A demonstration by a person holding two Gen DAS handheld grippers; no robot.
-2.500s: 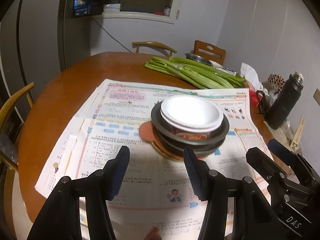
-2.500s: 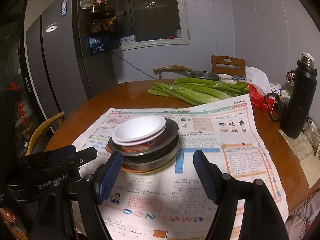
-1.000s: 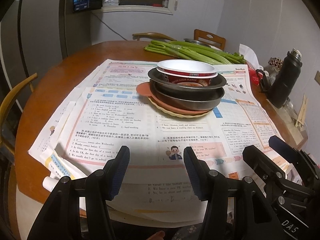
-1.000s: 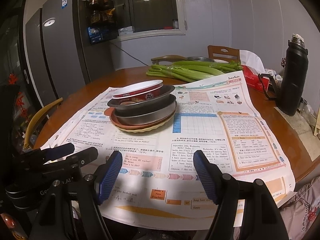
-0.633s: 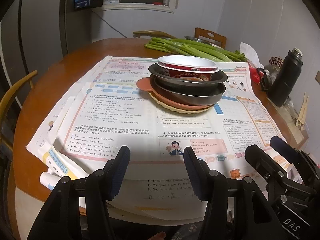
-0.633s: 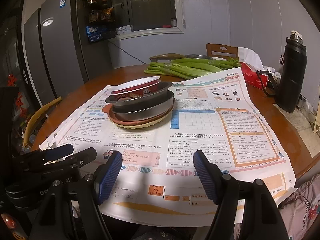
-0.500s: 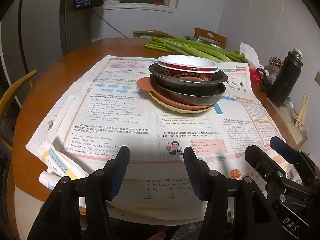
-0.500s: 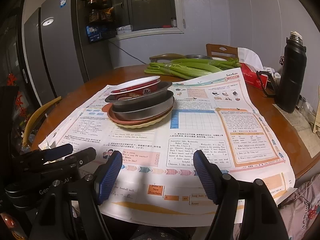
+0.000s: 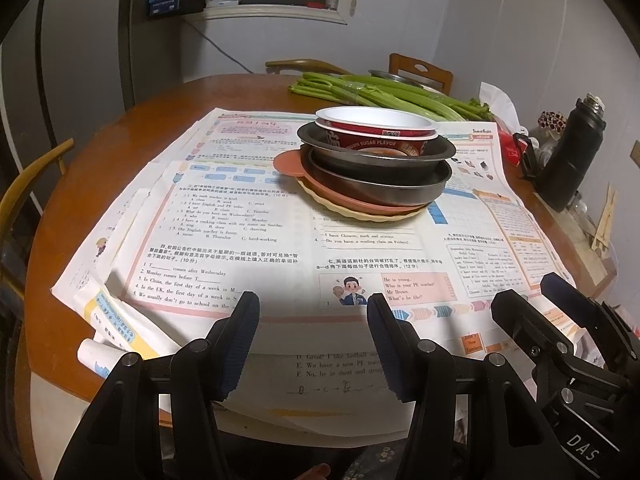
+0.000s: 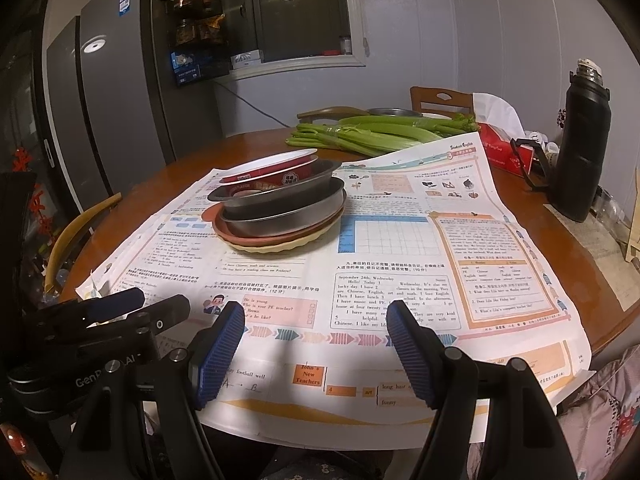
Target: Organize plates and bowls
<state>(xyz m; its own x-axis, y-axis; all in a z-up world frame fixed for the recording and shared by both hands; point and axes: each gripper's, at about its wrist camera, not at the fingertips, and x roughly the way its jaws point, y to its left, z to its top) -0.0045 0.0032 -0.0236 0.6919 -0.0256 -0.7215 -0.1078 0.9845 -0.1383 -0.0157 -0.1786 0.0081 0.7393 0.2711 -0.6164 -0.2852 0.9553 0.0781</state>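
Observation:
A stack of dishes stands on newspaper in the middle of the round wooden table [image 9: 100, 152]. On top is a red-and-white paper bowl [image 9: 374, 126] [image 10: 272, 168]. Under it sit two metal pans [image 9: 376, 160] [image 10: 284, 204], a brown plate [image 9: 292, 164] [image 10: 240, 232] and a cream scalloped plate [image 9: 352, 214] [image 10: 276, 246]. My left gripper [image 9: 314, 308] is open over the table's near edge, well short of the stack, with nothing between its blue pads. My right gripper [image 10: 316, 316] is open too, empty, to the right of the left one [image 10: 132, 308].
Celery stalks [image 9: 392, 94] [image 10: 384, 132] lie at the far side. A black flask [image 9: 572, 156] [image 10: 584, 136] and a red tissue box [image 10: 504, 150] stand at the right. Wooden chairs [image 9: 24, 184] [image 10: 440, 100] ring the table; a grey fridge [image 10: 112, 92] is at the left.
Both grippers pulled back from the stack to the table's near edge between the earliest frames and a second ago. Since then they have held still, with the jaws unchanged.

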